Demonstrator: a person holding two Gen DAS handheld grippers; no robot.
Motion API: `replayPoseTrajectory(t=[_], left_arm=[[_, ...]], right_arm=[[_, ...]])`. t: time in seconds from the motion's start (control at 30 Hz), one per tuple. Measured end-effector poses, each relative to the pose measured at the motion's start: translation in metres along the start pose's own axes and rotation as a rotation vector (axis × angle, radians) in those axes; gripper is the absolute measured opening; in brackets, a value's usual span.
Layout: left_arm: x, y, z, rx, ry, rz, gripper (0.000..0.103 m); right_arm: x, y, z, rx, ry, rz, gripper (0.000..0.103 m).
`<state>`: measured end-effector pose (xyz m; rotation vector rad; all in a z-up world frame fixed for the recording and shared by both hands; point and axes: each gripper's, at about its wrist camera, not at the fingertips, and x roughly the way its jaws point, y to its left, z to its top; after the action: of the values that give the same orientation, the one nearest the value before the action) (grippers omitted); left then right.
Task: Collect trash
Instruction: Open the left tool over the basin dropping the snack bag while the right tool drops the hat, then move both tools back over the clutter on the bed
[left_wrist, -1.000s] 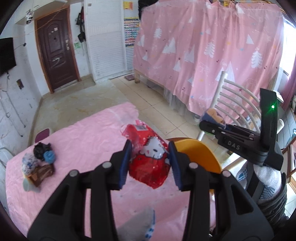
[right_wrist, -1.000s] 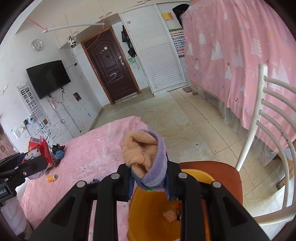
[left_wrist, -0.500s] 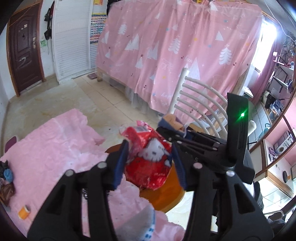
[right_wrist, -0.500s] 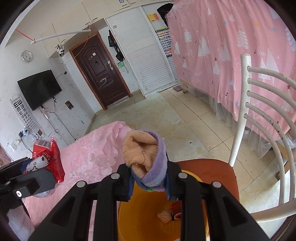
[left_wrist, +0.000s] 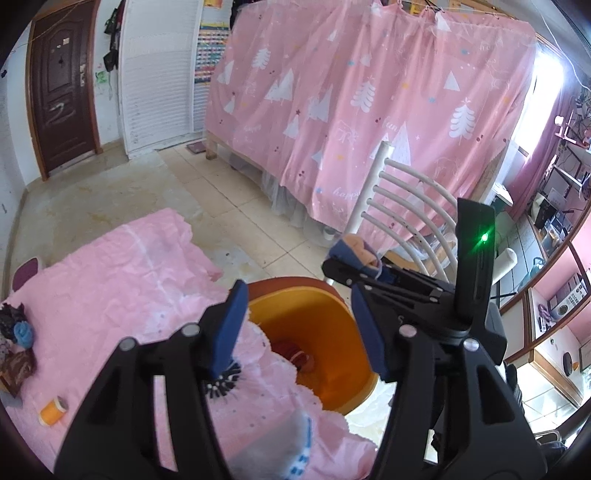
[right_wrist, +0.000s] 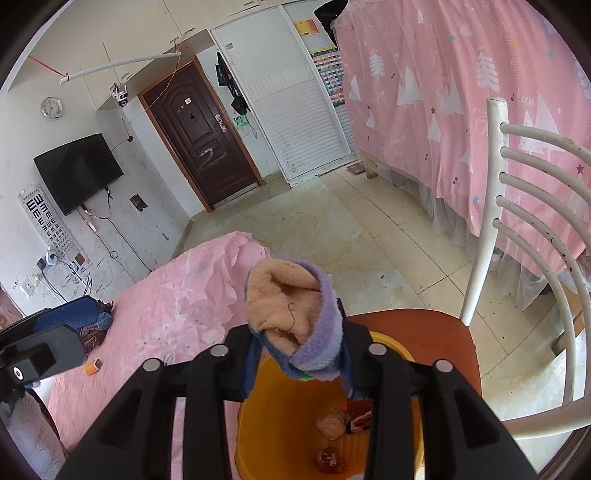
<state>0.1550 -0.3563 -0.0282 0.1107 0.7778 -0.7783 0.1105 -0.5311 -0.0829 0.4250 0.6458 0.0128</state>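
My left tool (left_wrist: 295, 328) stands wide with nothing between its blue pads (left_wrist: 231, 325), poised right above the orange bin (left_wrist: 332, 317), which sits on a brown chair seat (right_wrist: 424, 325) just off the edge of the bench (left_wrist: 110, 280) with its pink cloth. My right tool (right_wrist: 299, 363) is clamped on a rolled sock (right_wrist: 291, 314), peach inside and purple outside with a blue band, and it hangs over the same bin. Down in the bin lie a red wrapper (right_wrist: 358, 413), a crumpled pale scrap (right_wrist: 330, 424) beside it, and a small dark red piece (right_wrist: 330, 459) nearer to me. On the bench a small orange spool (left_wrist: 51, 408) lies by itself, and past it, near the far left edge, sits a pile of dark and blue scraps (left_wrist: 16, 332). The white chair back (right_wrist: 517, 206) rises to the right of the bin. Farther off is a tiled floor, a pink curtain (left_wrist: 369, 92) printed with white trees and faint script I can't make out, a dark door (right_wrist: 201, 147), a wall clock (right_wrist: 51, 108), a black screen (right_wrist: 77, 171) and an eye chart (right_wrist: 40, 214) whose top rows are E shapes.
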Motion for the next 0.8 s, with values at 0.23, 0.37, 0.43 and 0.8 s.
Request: replayPoseTrajectory(t=[0.23, 0.37, 0.43, 0.8], left_arm=[[-0.027, 0.021, -0.002, -0.023, -0.04, 0.029, 0.056], [-0.042, 0.034, -0.003, -0.036, -0.061, 0.047, 0.056], [-0.05, 0.043, -0.004, -0.046, -0.07, 0.056, 0.056], [-0.09, 0.091, -0.019, -0.091, -0.113, 0.125, 0.063]], right_arm=[[-0.001, 0.019, 0.0, -0.042, -0.016, -0.037, 0.06], [-0.001, 0.04, -0.001, -0.07, -0.013, -0.018, 0.061], [0.0, 0.052, -0.001, -0.084, -0.012, -0.01, 0.063], [0.019, 0.122, 0.0, -0.147, 0.03, 0.068, 0.068]])
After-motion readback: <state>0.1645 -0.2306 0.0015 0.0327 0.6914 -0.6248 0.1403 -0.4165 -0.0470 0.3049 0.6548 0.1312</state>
